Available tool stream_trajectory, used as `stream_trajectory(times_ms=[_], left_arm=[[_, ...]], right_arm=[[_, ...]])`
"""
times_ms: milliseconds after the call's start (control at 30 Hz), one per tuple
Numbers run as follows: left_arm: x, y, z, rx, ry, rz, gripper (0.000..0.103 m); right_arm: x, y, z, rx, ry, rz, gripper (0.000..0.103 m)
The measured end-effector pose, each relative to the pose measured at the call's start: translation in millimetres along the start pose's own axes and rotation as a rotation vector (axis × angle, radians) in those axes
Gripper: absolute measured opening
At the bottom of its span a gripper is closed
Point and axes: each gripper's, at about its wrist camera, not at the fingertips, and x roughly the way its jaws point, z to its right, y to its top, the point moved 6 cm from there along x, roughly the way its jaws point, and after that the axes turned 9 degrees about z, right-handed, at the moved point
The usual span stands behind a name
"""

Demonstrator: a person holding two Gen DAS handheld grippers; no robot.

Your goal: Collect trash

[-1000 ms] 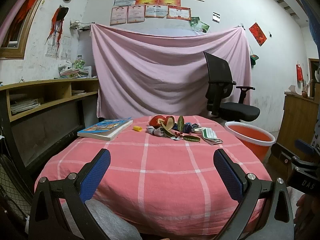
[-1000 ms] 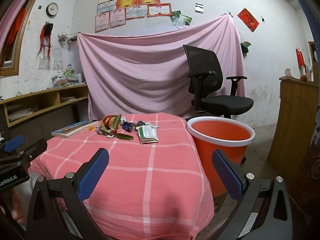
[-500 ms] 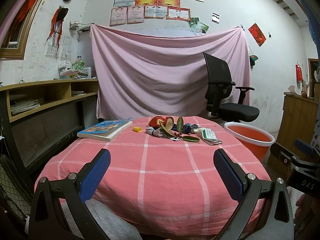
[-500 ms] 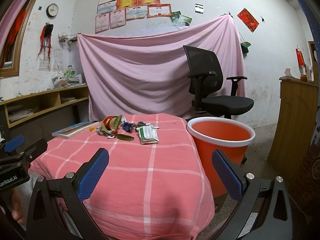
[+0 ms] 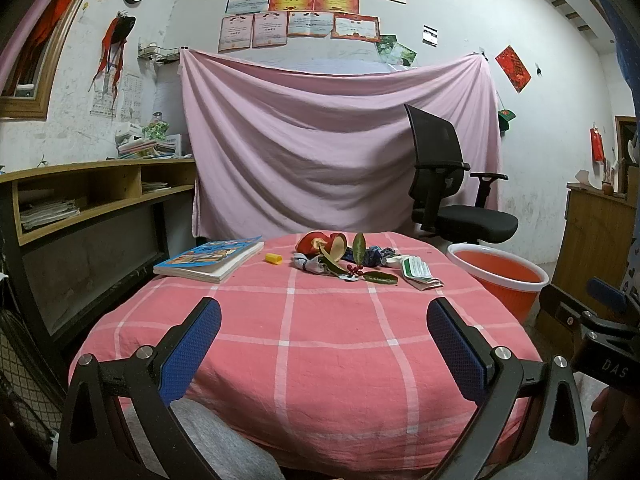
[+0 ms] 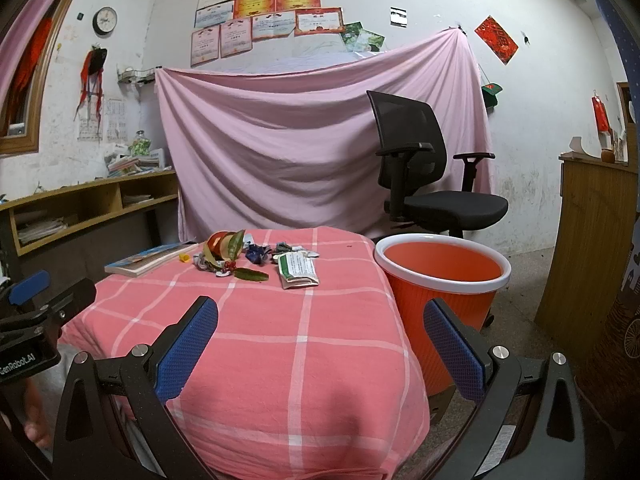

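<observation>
A heap of trash lies at the far side of the pink checked table (image 5: 320,332): red apple peel (image 5: 316,242), green leaves (image 5: 380,278), red berries (image 5: 354,267), crumpled wrappers (image 5: 312,266) and a white-green packet (image 5: 418,272). The same heap shows in the right wrist view, with the packet (image 6: 298,270) nearest. An orange bin (image 6: 442,276) with a white rim stands on the floor right of the table. My left gripper (image 5: 322,344) is open and empty over the near table edge. My right gripper (image 6: 320,340) is open and empty, near the table's right corner.
A book (image 5: 210,260) and a small yellow cap (image 5: 273,258) lie left of the heap. A black office chair (image 6: 424,176) stands behind the bin before a pink sheet. Wooden shelves (image 5: 80,196) run along the left wall, a wooden cabinet (image 6: 588,248) on the right.
</observation>
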Motion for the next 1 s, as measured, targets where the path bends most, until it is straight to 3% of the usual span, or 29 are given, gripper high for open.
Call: stream_trajectory(times_ms=[1000], left_arm=[[-2.3,2.7,3.8,0.002,0.001,0.006,0.101]], right_arm=[[-0.3,1.5,-0.7,-0.001,0.002,-0.001,0.103]])
